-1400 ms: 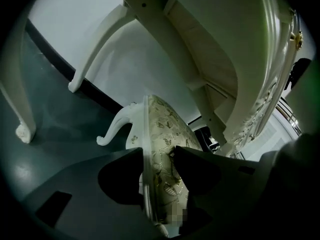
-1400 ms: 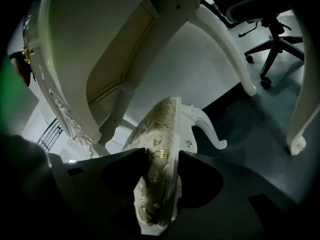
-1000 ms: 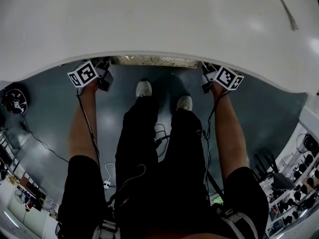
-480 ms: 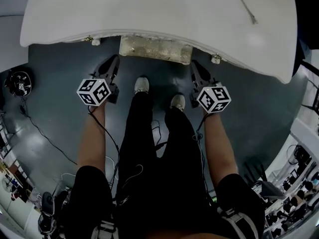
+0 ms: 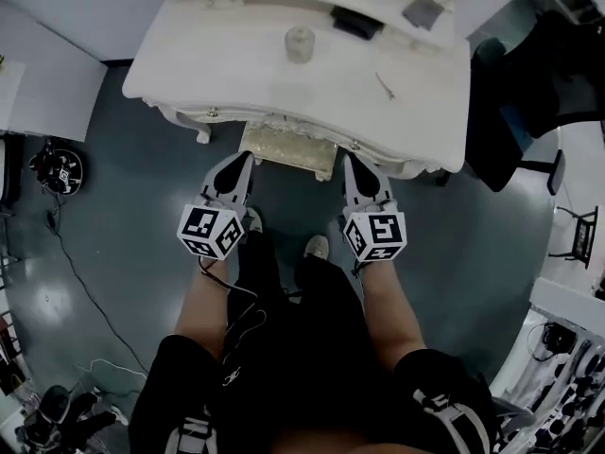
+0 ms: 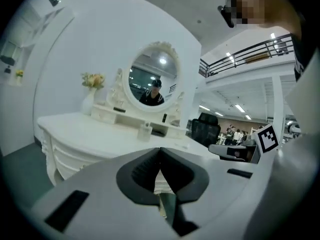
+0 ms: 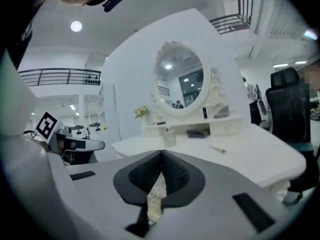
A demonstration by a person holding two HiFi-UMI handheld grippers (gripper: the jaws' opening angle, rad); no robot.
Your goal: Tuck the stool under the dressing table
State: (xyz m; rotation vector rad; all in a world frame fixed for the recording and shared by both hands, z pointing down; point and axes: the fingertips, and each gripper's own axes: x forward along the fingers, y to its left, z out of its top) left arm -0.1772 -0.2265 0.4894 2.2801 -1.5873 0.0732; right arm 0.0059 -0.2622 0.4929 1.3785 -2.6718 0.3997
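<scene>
Noted stool (image 5: 288, 151) mostly under surface (image 5: 217, 55), near seat edge showing; judged stiff, light enough to slide, best gripped at seat sides; left tongs (image 5: 242, 159) and right tongs (image 5: 349, 161) closed, empty, just near.

Dressing table (image 5: 236, 74): white, upright, with a broad top, a curved front edge and a moulded apron. We record an oval mirror (image 6: 152, 84) in an ornate white frame rising from the low shelf at its back.

Stool (image 5: 288, 149): rectangular seat, pale beige, textured surface. It stands in the knee gap at the table's front centre. Most of it is under the top, and we see only a front strip of seat past the edge.
</scene>
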